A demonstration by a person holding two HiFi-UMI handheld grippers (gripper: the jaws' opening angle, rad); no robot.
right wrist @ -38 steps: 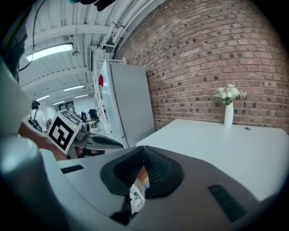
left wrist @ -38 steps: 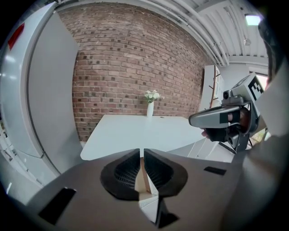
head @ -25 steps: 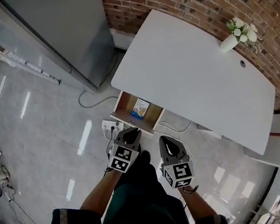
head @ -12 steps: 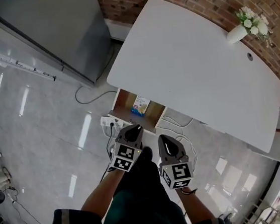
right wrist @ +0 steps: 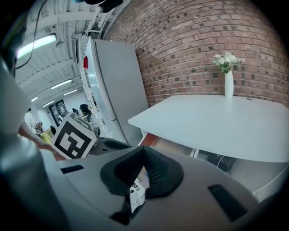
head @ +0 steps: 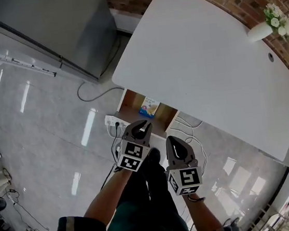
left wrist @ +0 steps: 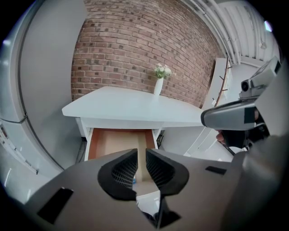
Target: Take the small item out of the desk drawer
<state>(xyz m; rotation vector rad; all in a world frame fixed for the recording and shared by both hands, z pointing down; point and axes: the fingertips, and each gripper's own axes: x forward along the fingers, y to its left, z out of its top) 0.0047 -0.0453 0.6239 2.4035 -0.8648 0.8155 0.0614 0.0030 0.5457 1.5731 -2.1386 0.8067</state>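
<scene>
Under the table (head: 206,63) at 12 o'clock: drawer (head: 135,102) open, box (head: 149,107) exposed. Left tool (head: 144,124) aimed in, jaws parting empty, likely pre-grab; right tool (head: 172,141) pressed together, idle.

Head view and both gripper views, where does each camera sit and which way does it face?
Head view: on the person's head, looking steeply down at the white desk, open wooden drawer, both forearms.
Left gripper view: rides the left gripper, faces the drawer; fingers opening, nothing between.
Right gripper view: rides the right gripper, faces the desk; fingers together.
Shared: both gripper views show the white flower vase.
</scene>
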